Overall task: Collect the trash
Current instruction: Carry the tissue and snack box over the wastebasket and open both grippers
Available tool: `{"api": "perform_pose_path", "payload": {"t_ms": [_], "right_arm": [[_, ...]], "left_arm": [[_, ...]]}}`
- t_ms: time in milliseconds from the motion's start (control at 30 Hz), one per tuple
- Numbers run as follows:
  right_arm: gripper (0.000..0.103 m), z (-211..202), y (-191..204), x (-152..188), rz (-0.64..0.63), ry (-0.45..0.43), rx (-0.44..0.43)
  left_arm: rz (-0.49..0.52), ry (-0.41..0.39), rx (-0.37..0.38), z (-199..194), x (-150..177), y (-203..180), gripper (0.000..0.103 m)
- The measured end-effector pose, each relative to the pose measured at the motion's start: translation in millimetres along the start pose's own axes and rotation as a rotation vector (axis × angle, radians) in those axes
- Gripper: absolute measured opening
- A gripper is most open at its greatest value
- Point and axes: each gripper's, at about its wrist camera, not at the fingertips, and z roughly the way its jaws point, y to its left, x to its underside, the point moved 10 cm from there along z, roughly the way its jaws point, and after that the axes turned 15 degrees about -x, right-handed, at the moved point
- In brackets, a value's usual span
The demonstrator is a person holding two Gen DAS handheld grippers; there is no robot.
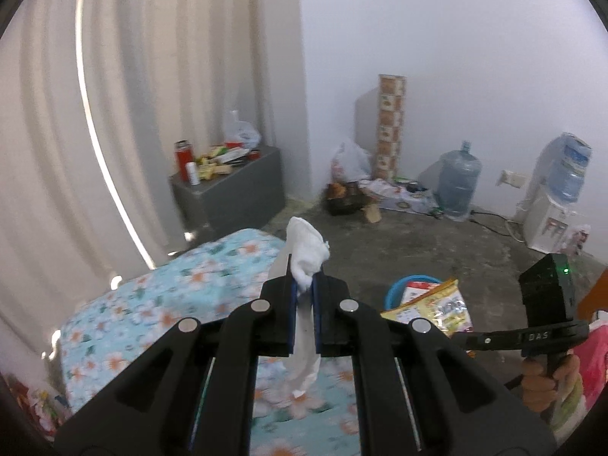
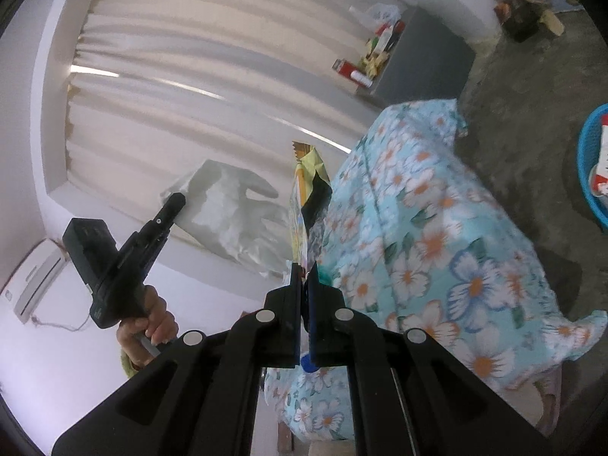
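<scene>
My left gripper (image 1: pixel 304 288) is shut on a white crumpled tissue (image 1: pixel 306 250), which sticks out past the tips and hangs down between the fingers. It hovers over the corner of a floral bed (image 1: pixel 171 296). A hand holds my right gripper (image 1: pixel 471 339) at the right, with a yellow snack wrapper (image 1: pixel 429 307) at its tip, above a blue basin (image 1: pixel 399 288). In the right wrist view, the right gripper (image 2: pixel 304 269) is shut on that snack wrapper (image 2: pixel 309 193), which stands up from the jaws. The left gripper (image 2: pixel 176 199) shows there too, with the tissue (image 2: pixel 228 209) at its tip. The blue basin (image 2: pixel 592 174) is at the right edge.
A grey box (image 1: pixel 243 190) with bottles and packets on top stands by the curtain. On the concrete floor by the far wall are a black basket (image 1: pixel 342 199), bags, a water jug (image 1: pixel 458 178) and a water dispenser (image 1: pixel 547 224) with its cable.
</scene>
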Motion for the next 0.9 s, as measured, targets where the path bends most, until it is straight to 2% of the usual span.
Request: {"api": "perform_pose_path", "payload": {"t_ms": [267,467,567,667,800,900], "right_arm": [[0.003,-54,-27,-24,0.026,-0.113,0.048],[0.003,-96,-64,-38,0.079,-0.194,0.11],[0.003,-117,-86,-44,0.097,-0.236,0.182],[0.003,-147,-117,-53,0.102,-0.291,0.32],[0.003,-194,-153,-62,0.114,-0.367,0.487],[0.003,-228,-181,-64,0.156,-0.422,0.569]], "left_arm": [[0.059,0.02,0.136,28,-7,-88,0.005],[0.109,0.064,0.229,62,0,-155,0.005],[0.132,0.096,0.272,82,8,-191,0.005],[0.15,0.135,0.309,103,19,-224,0.005],[0.16,0.21,0.355,140,38,-269,0.005],[0.155,0.29,0.391,176,57,-306,0.005]]}}
